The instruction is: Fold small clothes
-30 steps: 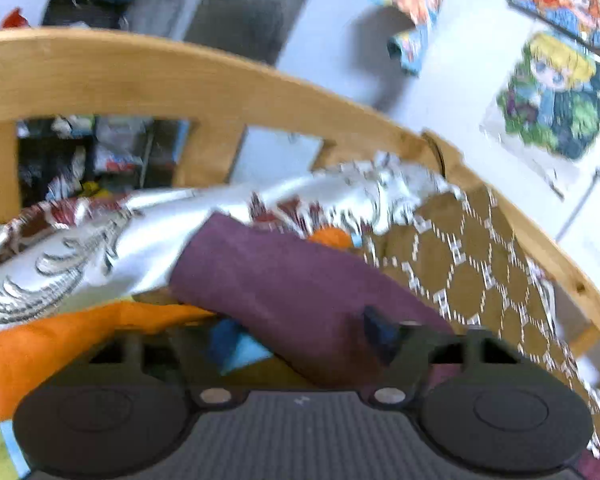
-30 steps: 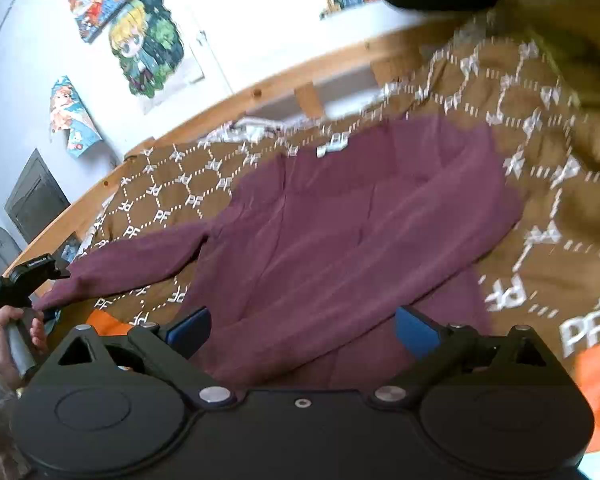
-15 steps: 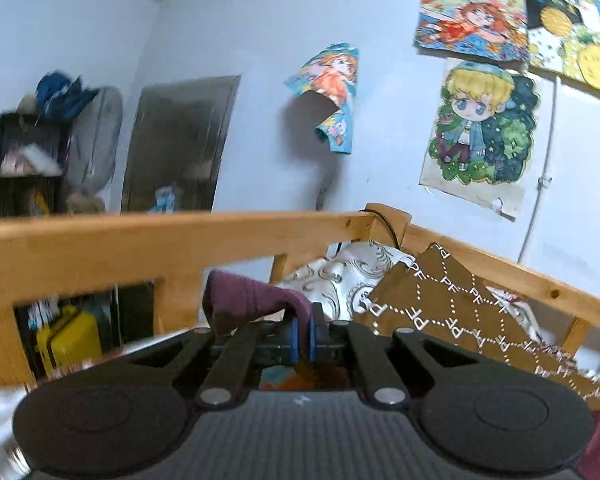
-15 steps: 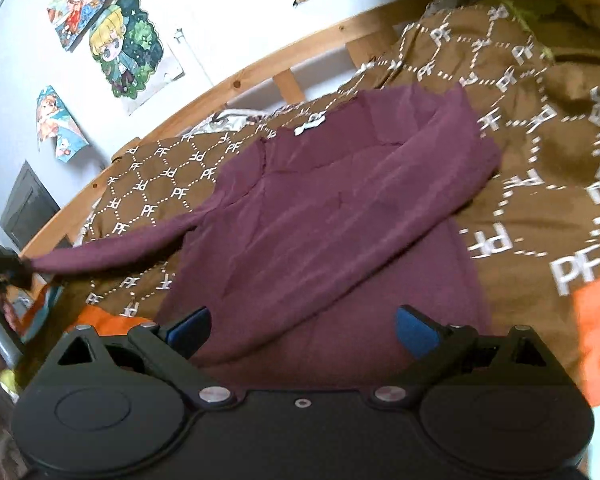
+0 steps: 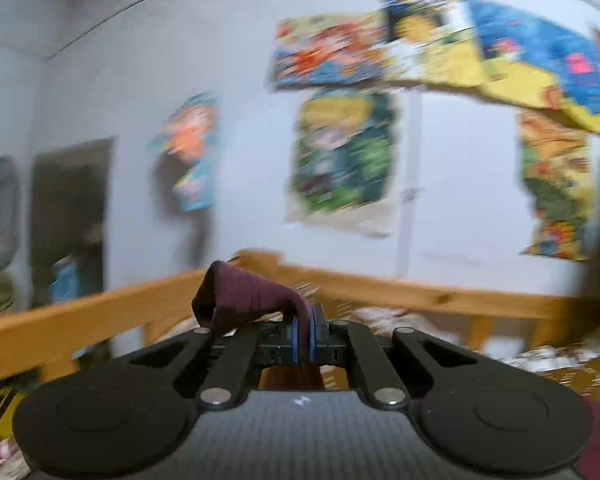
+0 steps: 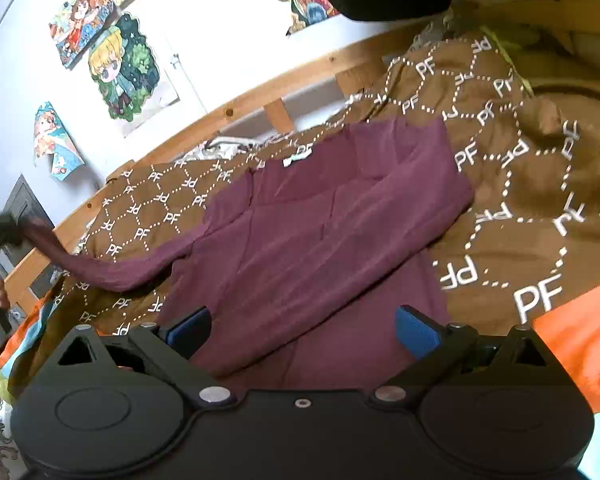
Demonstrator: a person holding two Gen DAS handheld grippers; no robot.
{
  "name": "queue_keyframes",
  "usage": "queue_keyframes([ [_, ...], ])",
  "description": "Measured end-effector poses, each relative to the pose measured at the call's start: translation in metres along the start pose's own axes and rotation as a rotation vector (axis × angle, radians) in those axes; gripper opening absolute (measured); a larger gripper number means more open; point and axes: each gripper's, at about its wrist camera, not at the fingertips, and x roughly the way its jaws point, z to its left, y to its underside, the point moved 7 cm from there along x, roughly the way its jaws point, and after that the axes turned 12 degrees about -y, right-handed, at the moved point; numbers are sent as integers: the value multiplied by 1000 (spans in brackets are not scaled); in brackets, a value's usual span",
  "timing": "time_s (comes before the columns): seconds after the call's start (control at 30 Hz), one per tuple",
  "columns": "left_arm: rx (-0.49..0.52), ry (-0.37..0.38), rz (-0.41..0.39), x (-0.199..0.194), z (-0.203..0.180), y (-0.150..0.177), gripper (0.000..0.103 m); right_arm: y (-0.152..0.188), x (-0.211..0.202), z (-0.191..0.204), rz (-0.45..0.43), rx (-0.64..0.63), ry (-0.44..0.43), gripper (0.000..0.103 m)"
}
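Maroon sweater: spread on brown blanket, just ahead of gaping, empty right tongs; sleeve cuff pinched in closed left tongs, lifted

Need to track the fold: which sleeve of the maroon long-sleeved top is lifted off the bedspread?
The outstretched sleeve, pinched at its cuff by the left gripper. The other sleeve lies folded across the top's body, untouched.

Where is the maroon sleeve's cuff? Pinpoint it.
The cuff is clamped in the left gripper, raised before the wooden bed rail; in the right wrist view it sits at far left.
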Motion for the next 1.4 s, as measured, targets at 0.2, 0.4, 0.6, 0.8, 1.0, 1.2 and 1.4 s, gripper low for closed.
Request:
queue_keyframes([
  [0.2, 189, 459, 5, -45, -109, 1, 5, -18, -14, -7, -72, -69, 47, 99],
  [0.4, 354, 771, 108, -84, -191, 47, 5, -39, -35, -24, -144, -174, 146, 99],
  [0.6, 476, 888, 235, -117, -237, 120, 5, -51, -49, -50, -191, -165, 215, 99],
  [0.8, 528, 910, 347, -137, -238, 172, 6, -54, -52, -66, -201, -159, 244, 99],
  [1.0, 562, 921, 445, -139, -226, 192, 23, -50, -51, -73, -195, -148, 251, 99],
  [1.2, 560, 957, 528, -152, -217, 201, 65, -42, -43, -70, -165, -161, 236, 99],
  [1.4, 585, 980, 534, -163, -203, 202, 82, -33, -34, -64, -132, -170, 216, 100],
])
